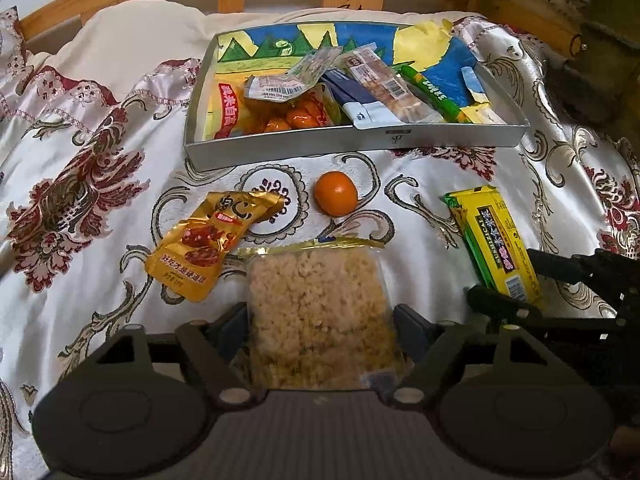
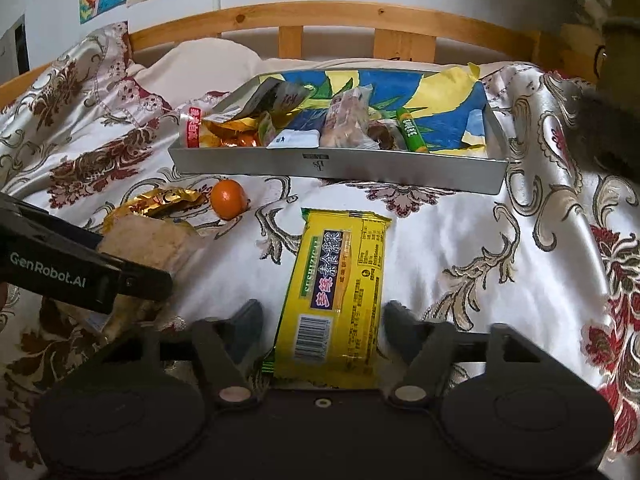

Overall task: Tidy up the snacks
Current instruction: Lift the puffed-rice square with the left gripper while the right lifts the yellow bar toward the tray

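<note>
Two grippers are in your hands. Your left gripper (image 1: 320, 320) has its jaws apart around the clear, crumbly rice-crisp pack (image 1: 316, 312); contact cannot be confirmed. Your right gripper (image 2: 322, 320) has its jaws apart astride the glossy yellow rectangular packet (image 2: 340, 296). Ahead of both jaws, on the satin bedspread (image 1: 100, 128), lie a round tangerine (image 1: 335, 193), a crinkled gold pouch (image 1: 208, 240) and the shallow grey tray (image 1: 360, 140).

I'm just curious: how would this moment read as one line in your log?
left gripper: around rice-crisp pack | right gripper: open, straddling yellow pack | tray: part filled | orange: on bed
</note>
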A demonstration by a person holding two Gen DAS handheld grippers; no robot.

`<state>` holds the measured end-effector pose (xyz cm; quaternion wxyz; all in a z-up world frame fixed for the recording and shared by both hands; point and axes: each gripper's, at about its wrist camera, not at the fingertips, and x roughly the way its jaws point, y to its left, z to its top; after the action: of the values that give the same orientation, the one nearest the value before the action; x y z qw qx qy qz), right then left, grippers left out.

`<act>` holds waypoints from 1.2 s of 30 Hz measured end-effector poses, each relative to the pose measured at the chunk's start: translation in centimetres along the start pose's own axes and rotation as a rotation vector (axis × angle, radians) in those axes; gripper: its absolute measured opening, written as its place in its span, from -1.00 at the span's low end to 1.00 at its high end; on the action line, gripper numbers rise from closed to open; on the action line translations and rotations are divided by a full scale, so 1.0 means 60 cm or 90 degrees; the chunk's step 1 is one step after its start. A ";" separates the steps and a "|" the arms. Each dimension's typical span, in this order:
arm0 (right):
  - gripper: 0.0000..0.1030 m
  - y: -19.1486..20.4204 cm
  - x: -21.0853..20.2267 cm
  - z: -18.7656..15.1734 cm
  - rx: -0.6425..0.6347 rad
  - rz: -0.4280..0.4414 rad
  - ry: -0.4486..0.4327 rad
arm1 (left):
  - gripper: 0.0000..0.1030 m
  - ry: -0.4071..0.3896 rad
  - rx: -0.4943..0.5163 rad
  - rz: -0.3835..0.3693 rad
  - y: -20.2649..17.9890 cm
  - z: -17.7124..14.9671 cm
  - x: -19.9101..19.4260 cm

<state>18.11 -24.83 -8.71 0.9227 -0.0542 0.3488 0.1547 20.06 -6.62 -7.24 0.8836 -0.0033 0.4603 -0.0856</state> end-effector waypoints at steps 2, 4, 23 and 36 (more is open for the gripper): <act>0.01 -0.001 -0.005 -0.002 0.002 -0.003 -0.002 | 0.51 -0.002 0.000 0.002 -0.001 -0.002 -0.003; 0.00 -0.003 -0.009 -0.004 0.011 0.000 -0.003 | 0.50 -0.002 -0.002 0.003 -0.001 -0.006 -0.007; -0.02 0.055 -0.061 -0.031 -0.116 -0.012 -0.033 | 0.50 -0.007 -0.068 -0.015 0.005 -0.047 -0.049; -0.02 0.032 -0.082 -0.006 -0.084 -0.005 -0.081 | 0.50 -0.071 -0.083 -0.034 0.013 0.009 -0.068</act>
<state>13.78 -24.27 -5.73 0.9382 -0.1062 0.2781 0.1768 18.33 -5.26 -3.68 0.9033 -0.0781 0.4144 -0.0788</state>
